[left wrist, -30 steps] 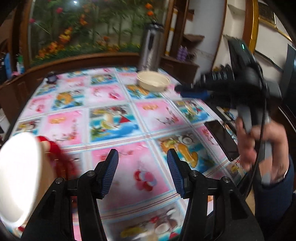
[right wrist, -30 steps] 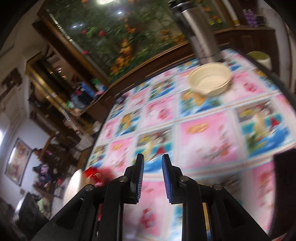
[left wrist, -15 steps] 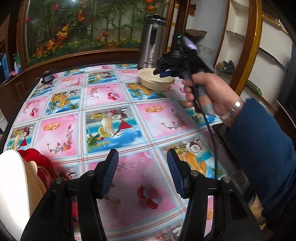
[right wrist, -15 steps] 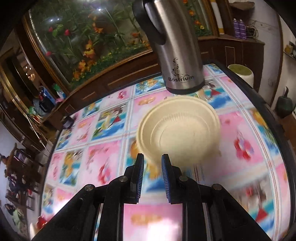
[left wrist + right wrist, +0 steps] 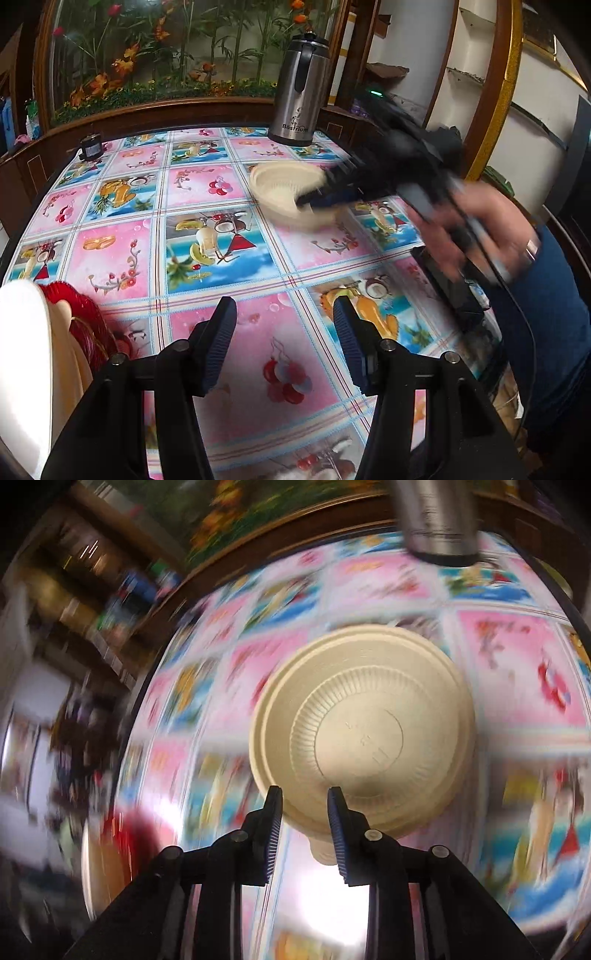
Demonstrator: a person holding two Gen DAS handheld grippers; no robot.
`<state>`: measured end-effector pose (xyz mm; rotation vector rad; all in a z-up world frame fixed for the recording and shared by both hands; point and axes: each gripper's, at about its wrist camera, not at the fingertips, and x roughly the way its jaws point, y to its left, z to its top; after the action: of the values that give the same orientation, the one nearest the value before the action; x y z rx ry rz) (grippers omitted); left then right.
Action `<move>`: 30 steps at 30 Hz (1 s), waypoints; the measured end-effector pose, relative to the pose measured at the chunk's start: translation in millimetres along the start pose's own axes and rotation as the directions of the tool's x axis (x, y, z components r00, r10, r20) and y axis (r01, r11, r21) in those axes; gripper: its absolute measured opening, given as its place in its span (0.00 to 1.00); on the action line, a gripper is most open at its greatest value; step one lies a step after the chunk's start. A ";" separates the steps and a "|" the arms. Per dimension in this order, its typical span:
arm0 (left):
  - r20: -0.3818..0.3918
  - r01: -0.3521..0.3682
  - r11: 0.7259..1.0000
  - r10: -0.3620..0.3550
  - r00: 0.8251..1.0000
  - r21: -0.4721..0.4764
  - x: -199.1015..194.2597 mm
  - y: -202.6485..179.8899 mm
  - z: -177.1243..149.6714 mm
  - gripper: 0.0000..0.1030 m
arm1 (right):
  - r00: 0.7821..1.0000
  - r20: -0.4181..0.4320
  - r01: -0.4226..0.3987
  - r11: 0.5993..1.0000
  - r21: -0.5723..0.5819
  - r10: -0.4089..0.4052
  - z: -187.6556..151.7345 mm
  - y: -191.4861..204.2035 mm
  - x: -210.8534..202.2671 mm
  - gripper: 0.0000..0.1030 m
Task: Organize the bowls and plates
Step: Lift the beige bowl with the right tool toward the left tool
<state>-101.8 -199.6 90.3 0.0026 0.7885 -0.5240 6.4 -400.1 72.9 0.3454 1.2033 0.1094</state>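
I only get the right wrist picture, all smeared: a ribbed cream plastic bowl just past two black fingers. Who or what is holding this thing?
Observer: A person's hand in a blue sleeve holds the right gripper. Its jaws are opening, with the cream bowl's near rim in the gap, not gripped.
Visitor: Is there a second gripper?
Observer: Yes. The left gripper hangs open over the fruit-patterned tablecloth, with nothing between its fingers.
Visitor: And the red smear at my lower left?
Observer: That is a red ribbed plate beside a white plate, at the table's near left.
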 end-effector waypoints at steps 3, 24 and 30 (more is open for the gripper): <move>0.008 -0.008 1.000 0.008 1.000 0.005 -8.4 -0.8 -4.4 0.51 | 1.000 -0.015 -0.010 0.989 -0.145 0.008 -59.5 34.2 -26.1 0.28; -0.003 0.016 0.999 -0.016 1.000 -0.028 -14.0 -5.7 2.4 0.51 | 0.955 0.295 -0.108 0.964 0.243 0.032 -168.9 -4.4 -68.3 0.37; -0.024 0.016 1.000 -0.017 1.000 -0.027 -5.1 -4.7 1.8 0.51 | 0.961 0.274 -0.031 0.970 0.239 -0.036 -156.0 -16.9 -60.6 0.21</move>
<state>-105.6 -201.8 95.9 -0.0221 0.8199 -0.5298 -161.8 -400.3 72.6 0.5542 0.9396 -0.0877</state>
